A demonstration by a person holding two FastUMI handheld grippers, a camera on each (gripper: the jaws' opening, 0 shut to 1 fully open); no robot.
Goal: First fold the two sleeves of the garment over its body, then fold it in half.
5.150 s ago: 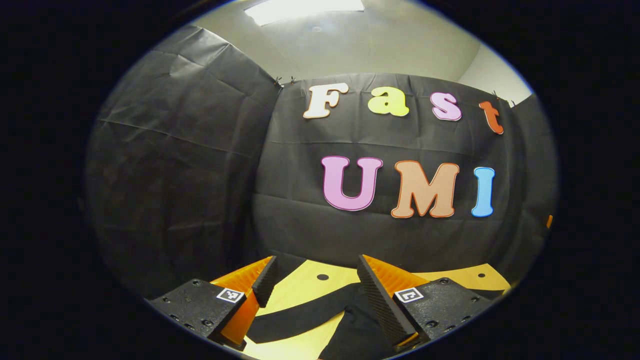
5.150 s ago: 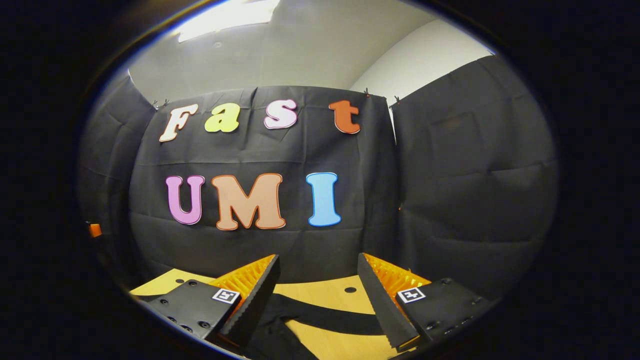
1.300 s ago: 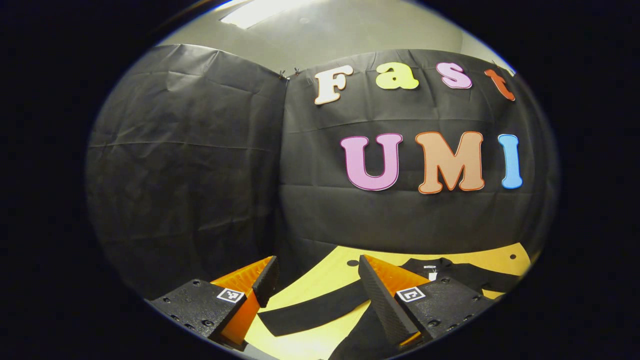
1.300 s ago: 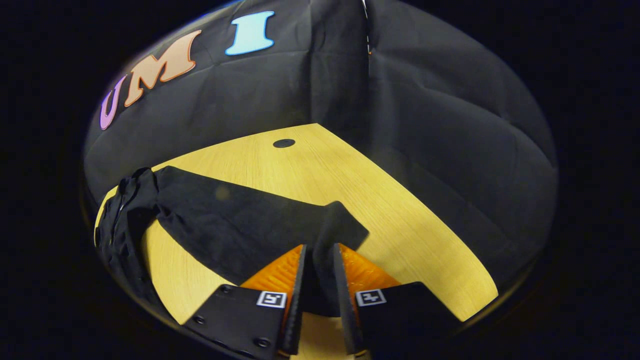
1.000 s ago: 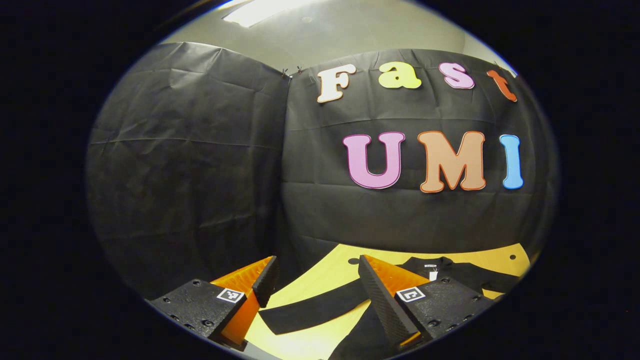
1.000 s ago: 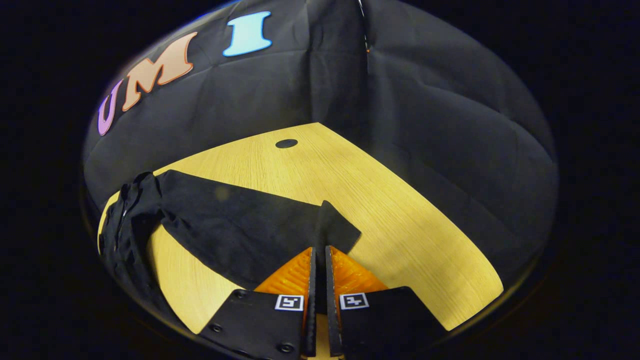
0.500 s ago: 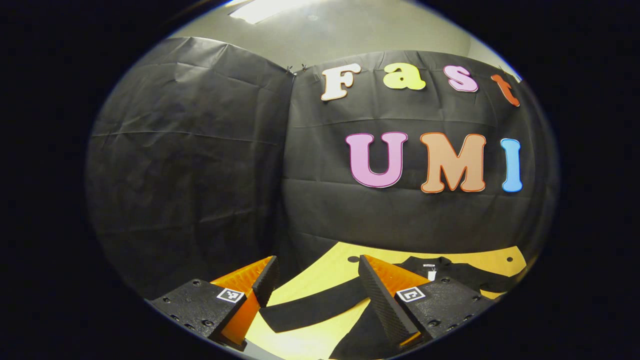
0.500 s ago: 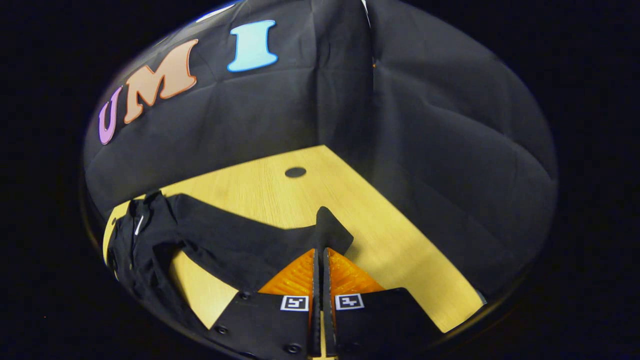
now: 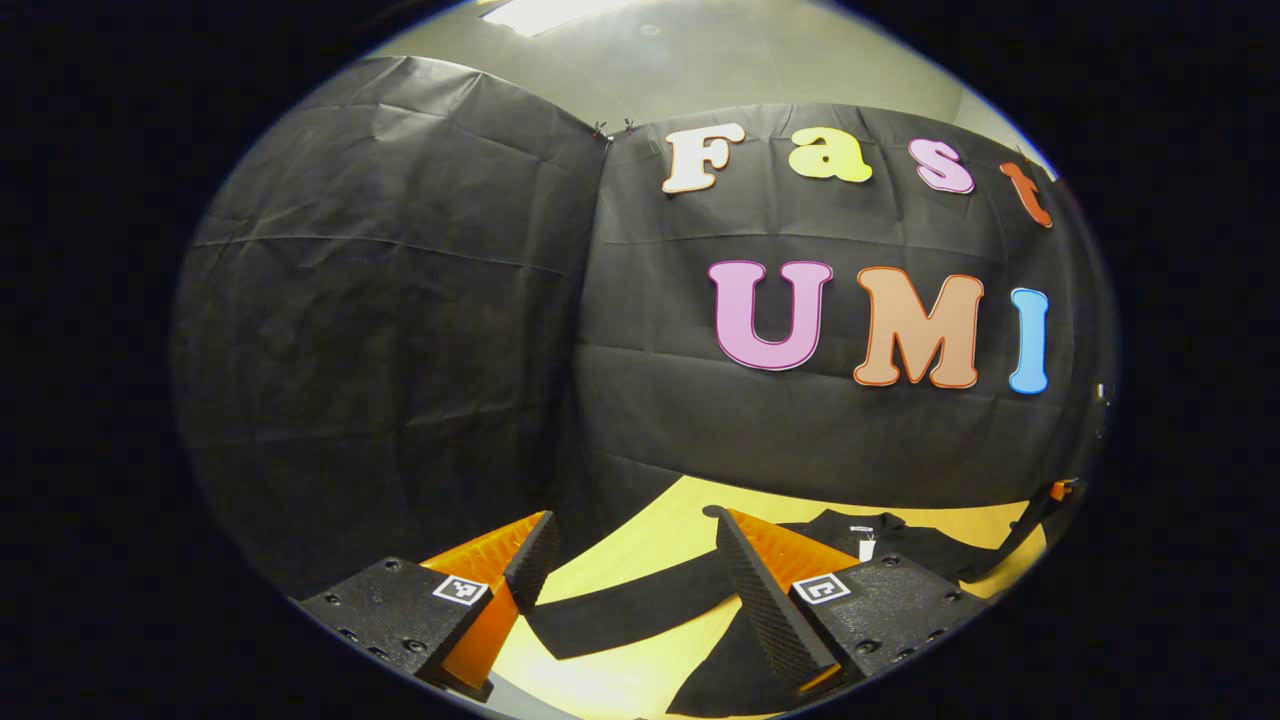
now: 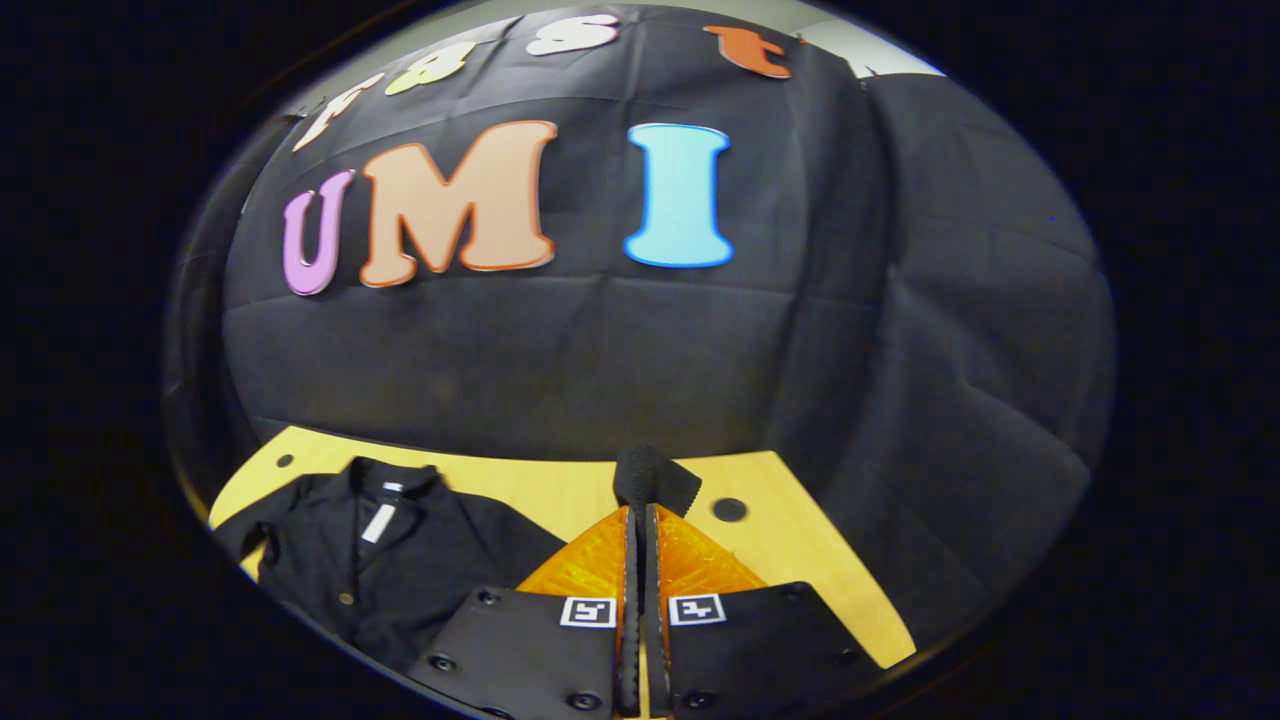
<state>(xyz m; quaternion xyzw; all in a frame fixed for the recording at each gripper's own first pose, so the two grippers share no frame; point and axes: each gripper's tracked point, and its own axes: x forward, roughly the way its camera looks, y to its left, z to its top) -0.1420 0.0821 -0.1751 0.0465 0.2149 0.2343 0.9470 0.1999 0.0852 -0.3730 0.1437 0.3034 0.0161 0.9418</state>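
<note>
One black garment (image 10: 420, 560) lies on one light wooden table (image 10: 800, 560); two grippers are present, each with two fingers.

Right gripper view: the right gripper (image 10: 640, 520) rises from the bottom centre of the frame. Its two fingers are pressed together with a bare slit between them, and they pinch the end of one sleeve (image 10: 655, 478), whose cuff stands up as a small dark flap just above the fingertips at lower centre. The garment's body occupies the lower left of the frame, lying flat, with its collar toward the booth wall and one pale tag (image 10: 380, 522) inside the neck. Two small buttons can be counted down its front. Two dark round holes show in the tabletop: one (image 10: 729, 509) just right of the lifted cuff, one (image 10: 286, 461) at the far left edge.

Left gripper view: the left gripper (image 9: 630, 545) sits at the bottom of the frame with its two fingers spread wide apart and nothing between them; it hovers above the table. A second sleeve (image 9: 630, 610) lies flat as one dark band across the gap between the fingers, at lower centre. The collar with its tag (image 9: 866, 547) appears at lower right, beyond the right-hand finger. At the far right edge, the other gripper (image 9: 1058, 492) is partly visible, with a strip of dark cloth running down from it toward the garment.
</note>
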